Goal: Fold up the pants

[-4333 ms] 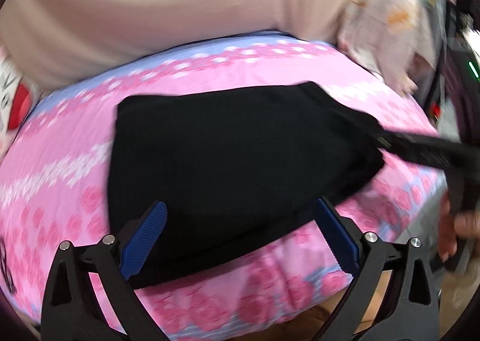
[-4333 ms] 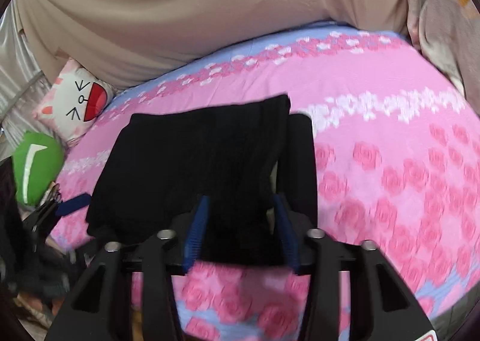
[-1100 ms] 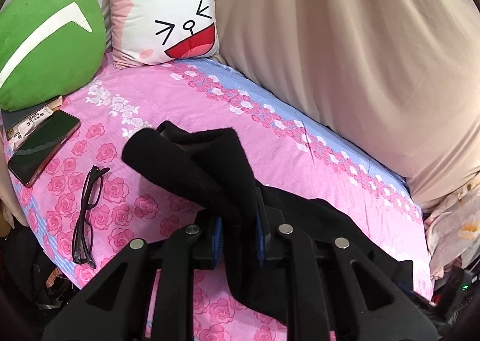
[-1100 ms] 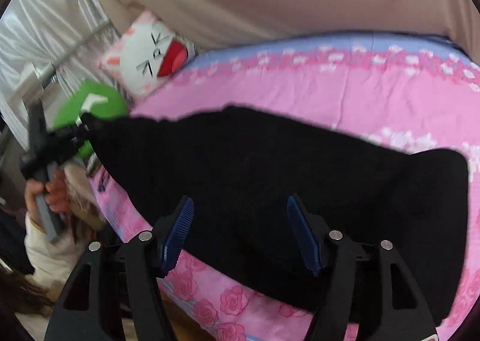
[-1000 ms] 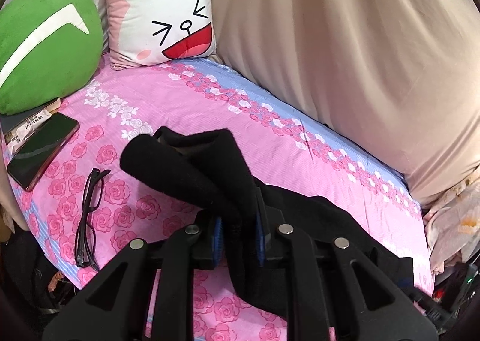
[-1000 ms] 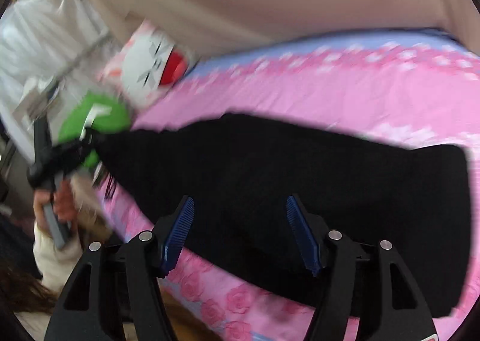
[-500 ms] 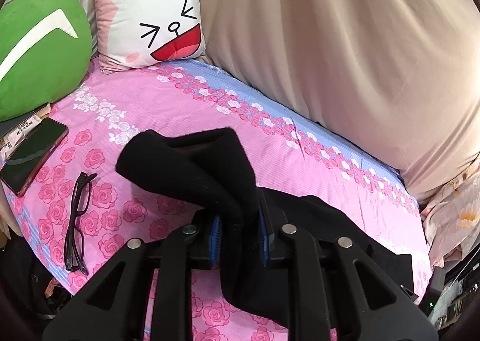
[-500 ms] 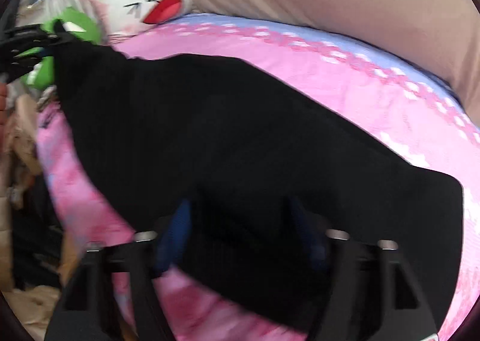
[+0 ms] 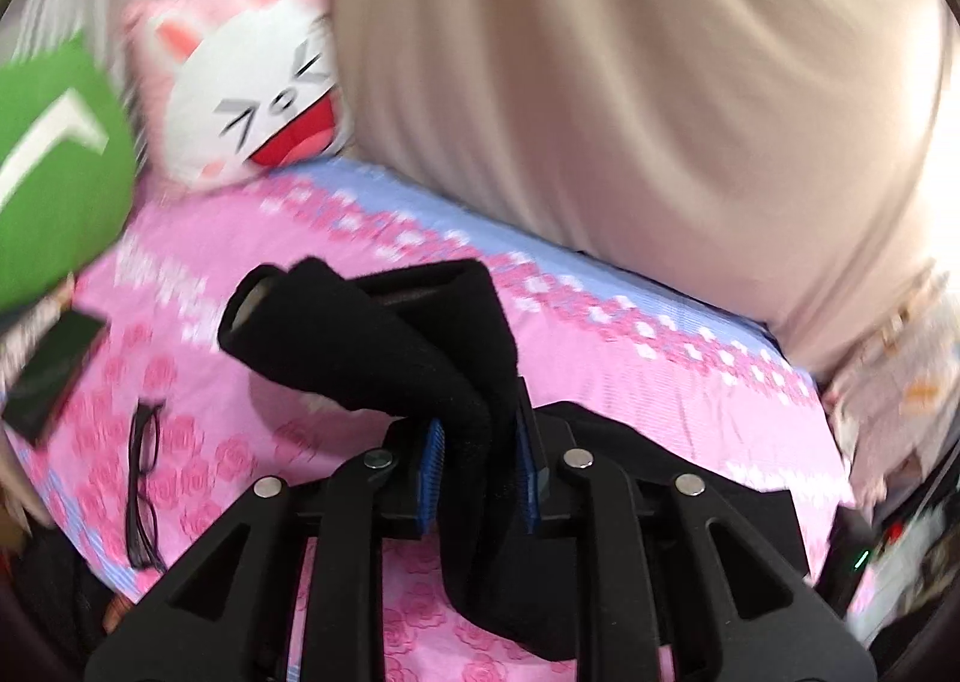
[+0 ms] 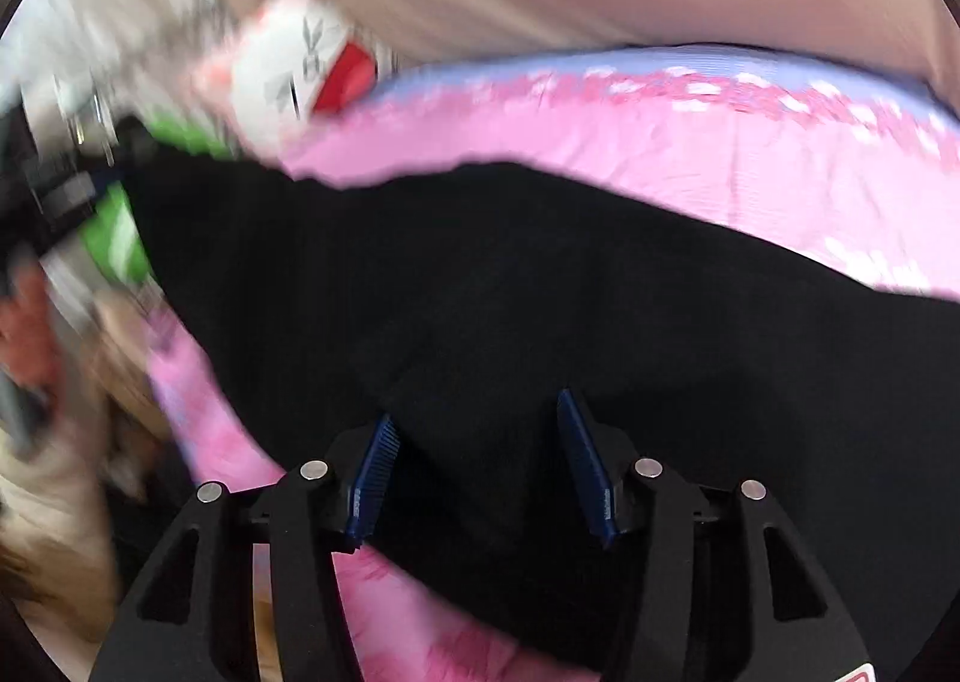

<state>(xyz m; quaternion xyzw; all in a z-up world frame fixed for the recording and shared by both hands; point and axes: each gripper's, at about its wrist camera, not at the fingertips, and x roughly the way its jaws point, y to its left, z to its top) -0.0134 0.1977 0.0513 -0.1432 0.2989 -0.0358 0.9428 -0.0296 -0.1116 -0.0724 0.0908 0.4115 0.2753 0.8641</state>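
black knit pants (image 9: pixel 372 340) stretch across the near edge of the bed (image 9: pixel 630 358), one end lifted clear of the pink rose-print sheet and the rest lying flat toward the bed's right side. the left gripper (image 9: pixel 477 463) has its fingers nearly closed on a bunched fold of the cloth, the blue pads (image 9: pixel 433 466) pressing it from both sides, so that the loose end curls up and forward above the sheet; judging by this, the end is being carried over to lay a fold. the right gripper (image 10: pixel 486 460) sits low over the other part of the pants (image 10: pixel 540 286), its fingers about half apart and opening; black cloth lies between and under them, but the pads (image 10: pixel 375 469) do not appear to press it, so it looks like a release or a re-grip rather than a hold. that would leave the flat part anchored only by its own weight.

counted: one pair of pants, two grippers, two cushions at the head of the bed, one green (image 9: pixel 54 172) and one a pink cartoon rabbit (image 9: pixel 252 93); one pair of glasses (image 9: pixel 143 478) and one dark phone (image 9: pixel 54 376) near the bed's left edge. a beige drape (image 9: pixel 630 81) hangs along the far edge. the right view is blurred at its left side, where a hand (image 10: pixel 24 334) shows.
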